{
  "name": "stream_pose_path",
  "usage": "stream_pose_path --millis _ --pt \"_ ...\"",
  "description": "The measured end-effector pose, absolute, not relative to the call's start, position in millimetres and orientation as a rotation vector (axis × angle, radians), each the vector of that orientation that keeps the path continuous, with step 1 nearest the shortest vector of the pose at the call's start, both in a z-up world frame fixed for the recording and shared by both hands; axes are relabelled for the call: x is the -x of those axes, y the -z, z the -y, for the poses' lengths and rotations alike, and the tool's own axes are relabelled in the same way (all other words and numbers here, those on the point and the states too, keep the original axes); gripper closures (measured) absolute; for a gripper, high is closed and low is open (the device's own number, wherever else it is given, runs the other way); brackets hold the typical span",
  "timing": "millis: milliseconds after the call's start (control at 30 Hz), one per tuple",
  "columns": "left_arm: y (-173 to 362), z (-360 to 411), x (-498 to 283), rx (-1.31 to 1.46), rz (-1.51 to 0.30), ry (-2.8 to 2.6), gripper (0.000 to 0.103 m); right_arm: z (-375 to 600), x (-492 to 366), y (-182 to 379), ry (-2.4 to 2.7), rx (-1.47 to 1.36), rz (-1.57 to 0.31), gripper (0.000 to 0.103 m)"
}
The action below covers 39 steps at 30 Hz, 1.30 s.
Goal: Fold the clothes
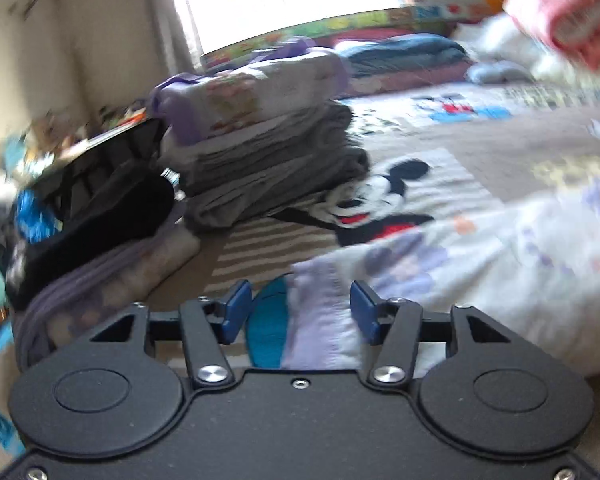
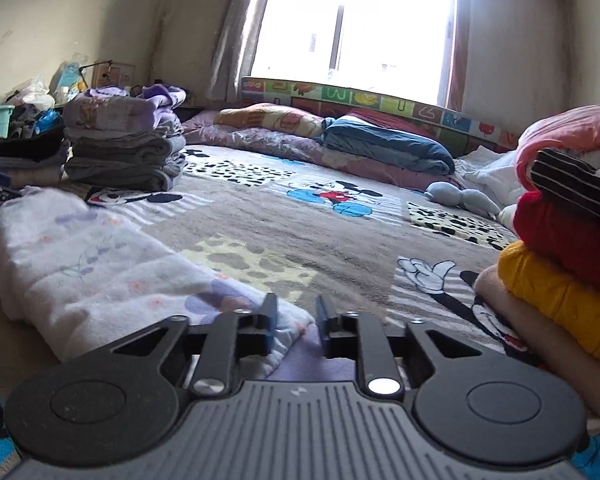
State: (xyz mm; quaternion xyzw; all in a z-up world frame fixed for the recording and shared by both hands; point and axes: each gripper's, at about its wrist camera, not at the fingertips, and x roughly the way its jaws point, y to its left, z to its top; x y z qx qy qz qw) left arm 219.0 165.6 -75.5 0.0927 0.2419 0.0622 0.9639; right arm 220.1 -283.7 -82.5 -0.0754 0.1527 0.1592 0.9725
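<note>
A white fleece garment with pale purple print [image 1: 480, 272] lies folded on the Mickey Mouse bedspread [image 1: 420, 184]. Its lilac hem [image 1: 320, 320] runs between the blue pads of my left gripper [image 1: 300, 308], whose jaws stand wide apart around it. In the right wrist view the same garment [image 2: 100, 264] lies at the left, and its near corner [image 2: 292, 328] sits between the fingers of my right gripper [image 2: 296, 320], which is open.
A stack of folded grey and purple clothes [image 1: 260, 140] [image 2: 124, 140] stands at the back left, with a black bag [image 1: 112, 200] beside it. A pile of red, yellow and pink clothes [image 2: 560, 264] stands at the right. Pillows and a blue quilt [image 2: 380, 140] lie under the window.
</note>
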Motion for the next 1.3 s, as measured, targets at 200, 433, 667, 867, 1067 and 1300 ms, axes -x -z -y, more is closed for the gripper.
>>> stream_pose_path --millis 200,433,667,867,1067,1300 --pt "63.7 -208.8 -209.9 0.166 -0.481 -0.097 0.049 313.9 -216.8 73.0 -0.34 -0.024 -0.324 0.044" --pt "69.1 -210.1 -219.1 0.292 -0.522 0.052 0.049 337.2 -210.5 79.6 -0.439 -0.152 -0.41 0.033" --pt "82.7 -204.5 -226.9 0.284 -0.575 0.064 0.068 329.0 -231.6 97.0 -0.499 -0.205 -0.476 0.037" --pt "81.2 -201.5 -224.0 0.24 -0.548 0.044 0.094 321.3 -233.1 96.7 -0.526 -0.192 -0.475 0.08" --pt "68.8 -195.0 -216.8 0.181 -0.443 0.033 0.099 318.5 -228.7 84.4 -0.514 -0.177 -0.389 0.085" --pt "59.8 -192.4 -228.6 0.168 -0.379 0.023 0.1 319.0 -233.2 71.9 -0.494 -0.174 -0.311 0.086"
